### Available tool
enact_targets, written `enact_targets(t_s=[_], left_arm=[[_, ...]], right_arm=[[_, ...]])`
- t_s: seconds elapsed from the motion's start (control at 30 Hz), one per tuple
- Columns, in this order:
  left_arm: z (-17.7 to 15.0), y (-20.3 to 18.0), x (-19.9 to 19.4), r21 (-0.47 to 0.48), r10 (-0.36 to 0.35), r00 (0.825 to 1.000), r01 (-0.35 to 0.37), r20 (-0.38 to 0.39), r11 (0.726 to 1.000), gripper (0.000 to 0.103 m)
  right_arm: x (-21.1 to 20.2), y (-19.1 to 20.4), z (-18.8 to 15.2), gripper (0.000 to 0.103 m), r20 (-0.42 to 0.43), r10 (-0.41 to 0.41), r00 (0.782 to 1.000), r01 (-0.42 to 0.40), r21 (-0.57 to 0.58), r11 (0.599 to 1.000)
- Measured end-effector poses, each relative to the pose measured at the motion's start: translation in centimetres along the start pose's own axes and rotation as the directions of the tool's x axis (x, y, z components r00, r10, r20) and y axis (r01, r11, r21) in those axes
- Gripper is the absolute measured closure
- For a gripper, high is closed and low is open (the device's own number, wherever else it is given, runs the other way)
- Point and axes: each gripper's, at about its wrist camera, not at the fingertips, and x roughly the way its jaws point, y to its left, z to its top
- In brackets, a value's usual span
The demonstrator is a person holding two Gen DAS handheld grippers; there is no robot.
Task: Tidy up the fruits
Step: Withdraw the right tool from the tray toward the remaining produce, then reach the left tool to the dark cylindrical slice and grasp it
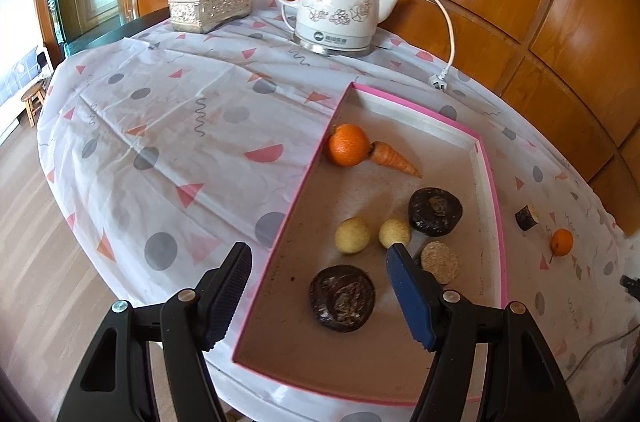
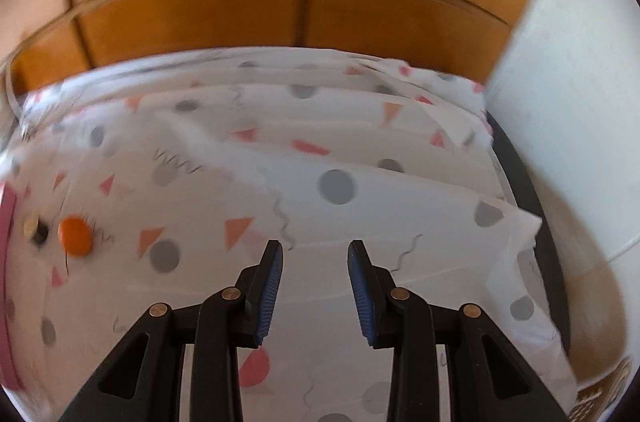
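Straddling the tray (image 1: 494, 190) rim, left fingers (image 1: 240, 274) parted.

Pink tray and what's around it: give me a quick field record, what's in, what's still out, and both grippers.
tray: pink-edged tray on the patterned tablecloth
inside tray: large orange touching carrot; two pale yellow round fruits; two dark round pieces; one tan disc
outside tray: small orange and dark chunk, apart, on the cloth
left gripper: open, empty, over the tray's near end
right gripper: jaws apart, empty, over bare cloth; view blurred
background: white kettle, tissue box
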Motion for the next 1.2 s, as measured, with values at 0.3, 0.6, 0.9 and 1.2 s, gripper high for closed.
enact_targets(t_s=[0.3,0.6,0.9,1.2], left_arm=[[-0.1,-3.2,1.4,0.056,-0.018,0.999,0.020,-0.036,0.998,0.033],[1.3,-6.8,2.3,0.111,-0.052,0.998,0.057,-0.041,0.992,0.033],[2.3,-14.4,3.3,0.265,-0.166,0.985,0.175,-0.057,0.948,0.033],[1.6,-22.9,6.7,0.432,-0.242,0.958,0.285,-0.153,0.856,0.039]], right_arm=[[0.1,-5.2,0.8,0.069,-0.013,0.007,1.000,-0.004,0.238,0.971],[0.5,-7.2,0.7,0.067,-0.039,-0.013,0.999,0.025,0.325,0.945],[0.8,-7.2,0.7,0.067,-0.049,0.036,0.998,-0.018,0.335,0.942],[0.9,-6.1,0.8,0.067,-0.056,0.078,0.995,-0.058,0.307,0.950]])
